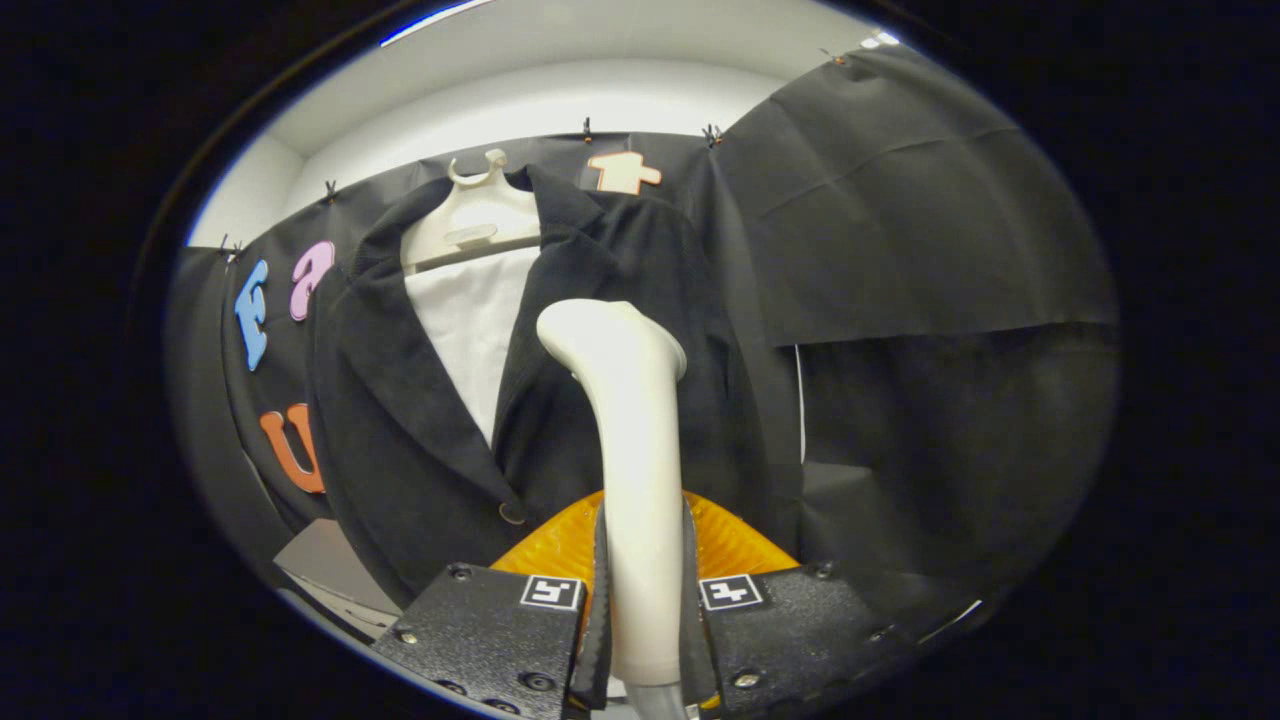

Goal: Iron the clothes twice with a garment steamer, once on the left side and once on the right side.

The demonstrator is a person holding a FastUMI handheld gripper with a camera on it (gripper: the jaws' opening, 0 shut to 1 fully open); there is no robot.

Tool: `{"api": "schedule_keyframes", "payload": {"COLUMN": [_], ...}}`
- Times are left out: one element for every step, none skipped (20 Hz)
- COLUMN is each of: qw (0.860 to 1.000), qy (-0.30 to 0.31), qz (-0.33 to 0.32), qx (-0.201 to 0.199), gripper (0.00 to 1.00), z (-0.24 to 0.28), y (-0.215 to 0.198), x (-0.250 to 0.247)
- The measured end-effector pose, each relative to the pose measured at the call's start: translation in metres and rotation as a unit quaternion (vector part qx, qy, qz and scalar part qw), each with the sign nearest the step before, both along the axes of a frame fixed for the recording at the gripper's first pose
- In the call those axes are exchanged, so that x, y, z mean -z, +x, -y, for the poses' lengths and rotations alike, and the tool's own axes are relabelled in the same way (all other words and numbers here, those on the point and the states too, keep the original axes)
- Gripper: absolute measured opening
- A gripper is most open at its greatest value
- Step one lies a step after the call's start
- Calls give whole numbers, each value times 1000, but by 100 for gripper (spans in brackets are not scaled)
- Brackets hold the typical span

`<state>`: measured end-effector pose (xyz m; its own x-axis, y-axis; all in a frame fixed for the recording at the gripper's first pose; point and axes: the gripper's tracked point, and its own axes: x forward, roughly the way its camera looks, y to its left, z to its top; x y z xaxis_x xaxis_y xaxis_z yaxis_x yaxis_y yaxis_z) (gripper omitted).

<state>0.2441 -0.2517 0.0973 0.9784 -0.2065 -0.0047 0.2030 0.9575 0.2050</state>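
The gripper (645, 600) is clamped on the garment steamer's (630, 420) handle; its head rests against the black jacket (420, 440) just beyond.

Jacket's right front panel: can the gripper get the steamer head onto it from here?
Probably yes. The gripper has its jaws shut on the steamer handle, and the steamer's head already sits against the black jacket on its hanger. Nothing stands between head and cloth.

Smooth glossy plastic steamer (630, 420); matt, coarse cloth jacket (400, 440); plastic hanger (475, 215).
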Motion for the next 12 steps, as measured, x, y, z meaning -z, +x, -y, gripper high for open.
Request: {"api": "schedule_keyframes", "payload": {"qw": [1000,1000,1000,1000,1000,1000,1000,999,999,999,998,998], "qy": [-1,-1,-1,-2,-2,-4,-6,-10,-12,-17,-20,-17], "qz": [-3,-7,-11,-14,-18,-22,-26,-30,-33,-37,-45,-49], "qx": [2,3,5,7,9,11,14,16,18,22,27,28], "gripper": [30,30,30,30,30,30,30,30,30,30,30,30], "z": [0,-1,-1,-1,0,-2,-3,-3,-3,-3,-3,-4], "y": [-1,-2,-2,-2,-3,-2,-2,-2,-3,-3,-4,-5], "x": [4,10,14,20,26,32,37,44,49,55,62,67]}}
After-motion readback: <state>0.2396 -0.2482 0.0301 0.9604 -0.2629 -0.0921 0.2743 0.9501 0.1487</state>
